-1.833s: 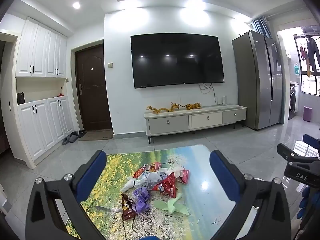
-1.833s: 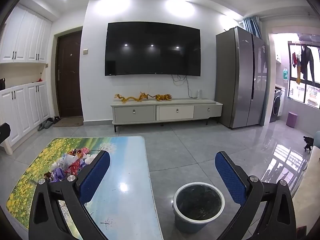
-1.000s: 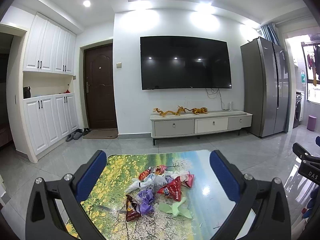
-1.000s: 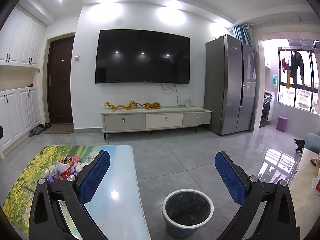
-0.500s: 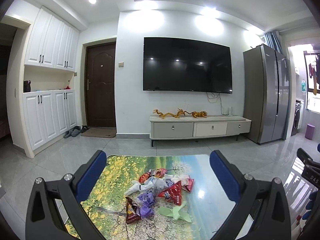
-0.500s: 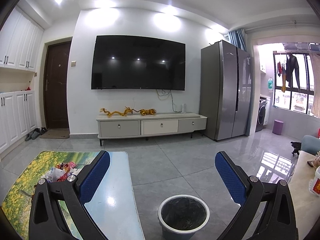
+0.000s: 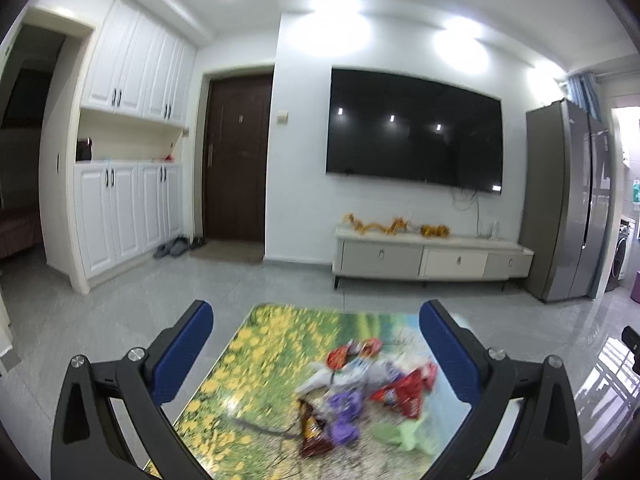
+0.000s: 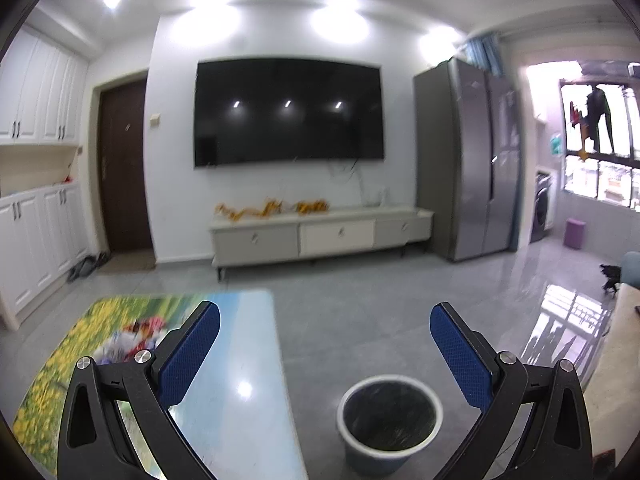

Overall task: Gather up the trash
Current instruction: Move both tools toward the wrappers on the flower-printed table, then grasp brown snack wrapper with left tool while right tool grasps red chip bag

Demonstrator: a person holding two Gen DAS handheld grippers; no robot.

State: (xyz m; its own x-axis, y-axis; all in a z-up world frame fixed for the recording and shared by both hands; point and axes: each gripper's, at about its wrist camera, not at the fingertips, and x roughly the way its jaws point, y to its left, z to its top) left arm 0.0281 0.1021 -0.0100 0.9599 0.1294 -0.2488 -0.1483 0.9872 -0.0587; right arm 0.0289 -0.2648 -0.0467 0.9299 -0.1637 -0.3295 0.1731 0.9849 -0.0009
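The left gripper (image 7: 316, 346) hangs above the near end of a low worktop (image 7: 256, 364) printed with yellow flowers and green field, its blue-padded fingers (image 7: 182, 350) spread wide with nothing between them. Between and just beyond those fingers lies the trash (image 7: 360, 388), a loose heap of wrappers on the right half of the worktop: red packets (image 7: 402, 390) on the right side of the pile, a purple crumpled wrapper (image 7: 344, 408) in the middle, a dark brown wrapper (image 7: 312, 432) at the near edge, pale plastic (image 7: 348, 368) toward the back and a light green scrap (image 7: 404, 436) lying nearest the camera. The view is blurred, so the printing on the wrappers cannot be read. The right gripper (image 8: 325, 354) is also spread wide and empty, and is held off the right edge of the worktop (image 8: 248, 360) over the grey tiled floor. Below it, between its fingers, a round bin (image 8: 390, 424) with a pale rim and dark inside stands on the floor just beside the worktop. In this view the trash (image 8: 132, 338) shows as a blurred heap at the left, partly hidden behind the left finger (image 8: 190, 354). Across the room a dark television (image 8: 288, 112) hangs above a long low cabinet (image 8: 320, 234), with a steel refrigerator (image 8: 468, 160) to the right and a brown door (image 7: 236, 160) to the left.
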